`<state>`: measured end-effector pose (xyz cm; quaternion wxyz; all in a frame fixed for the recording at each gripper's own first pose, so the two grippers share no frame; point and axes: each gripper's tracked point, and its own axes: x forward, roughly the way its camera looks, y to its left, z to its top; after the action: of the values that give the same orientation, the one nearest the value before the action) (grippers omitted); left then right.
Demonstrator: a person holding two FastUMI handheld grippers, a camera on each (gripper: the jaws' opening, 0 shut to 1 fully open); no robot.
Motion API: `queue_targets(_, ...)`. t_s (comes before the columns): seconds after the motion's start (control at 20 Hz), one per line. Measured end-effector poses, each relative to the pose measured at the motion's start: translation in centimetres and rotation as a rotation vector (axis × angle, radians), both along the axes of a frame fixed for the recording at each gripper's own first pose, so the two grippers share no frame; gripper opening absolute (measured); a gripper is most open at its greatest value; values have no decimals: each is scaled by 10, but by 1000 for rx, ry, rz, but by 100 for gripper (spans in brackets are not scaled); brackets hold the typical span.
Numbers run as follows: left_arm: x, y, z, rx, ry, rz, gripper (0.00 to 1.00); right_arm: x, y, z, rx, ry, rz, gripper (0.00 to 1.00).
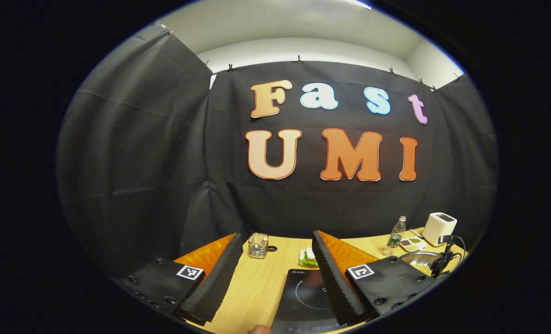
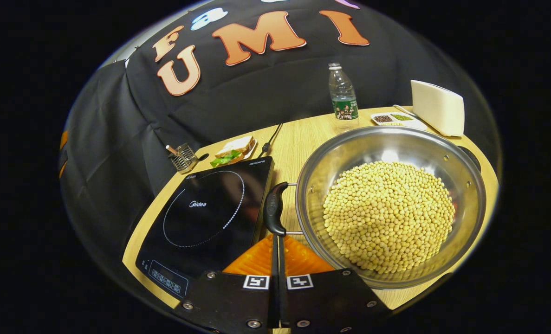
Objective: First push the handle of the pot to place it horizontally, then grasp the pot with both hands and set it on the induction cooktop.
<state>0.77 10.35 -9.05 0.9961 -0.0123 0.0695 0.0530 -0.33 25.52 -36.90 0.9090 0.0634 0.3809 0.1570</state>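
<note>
A steel pot [image 2: 461, 153] heaped with yellow soybeans [image 2: 389, 215] sits on the wooden table, right of the black induction cooktop [image 2: 205, 213]. The pot's black handle [image 2: 274, 208] lies on the cooktop side of the rim. My right gripper [image 2: 277, 236] is shut, its joined tips right at the near end of that handle. My left gripper [image 1: 276, 235] hangs open over the cooktop [image 1: 303, 297] with nothing between its fingers. From there the pot [image 1: 419, 260] lies low at the right, a dark handle [image 1: 444, 255] standing up at its rim.
A water bottle [image 2: 343, 99], a white box-shaped appliance [image 2: 437, 106] and a small divided dish [image 2: 396, 119] stand behind the pot. A sandwich on a plate [image 2: 233, 150] and a wire basket [image 2: 182, 157] sit behind the cooktop. A cable [image 2: 270, 137] runs along the table.
</note>
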Motion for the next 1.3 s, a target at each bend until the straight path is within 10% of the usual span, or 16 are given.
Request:
queue_targets(0.6,17,-103,-51,-85,85,-178,97,-35,-21,47,62,-55,96,0)
queue_targets(1.3,32,-256,-141,-110,265,-401,98,10,-187,97,-30,-244,-186,2)
